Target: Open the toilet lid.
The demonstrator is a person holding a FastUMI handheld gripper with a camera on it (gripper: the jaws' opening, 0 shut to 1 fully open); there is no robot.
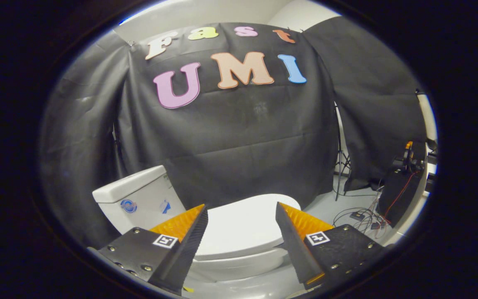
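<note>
The gripper [241, 209] is hovering above the closed lid [243, 226] with its fingers spread wide and holding nothing, the tank [139, 195] beside that lid, so the approach is seemingly underway and reaching under the lid's front edge is coming next.

The gripper [241, 209] was held up in the air, looking forward and a bit down. Its two fingers were wide apart, with a big gap between them. The left finger [189, 232] leaned in toward the middle, and the right finger [293, 236] leaned in the same way from the other side, so both tips pointed to the far side. Nothing was between the fingers, and they touched nothing.
</note>
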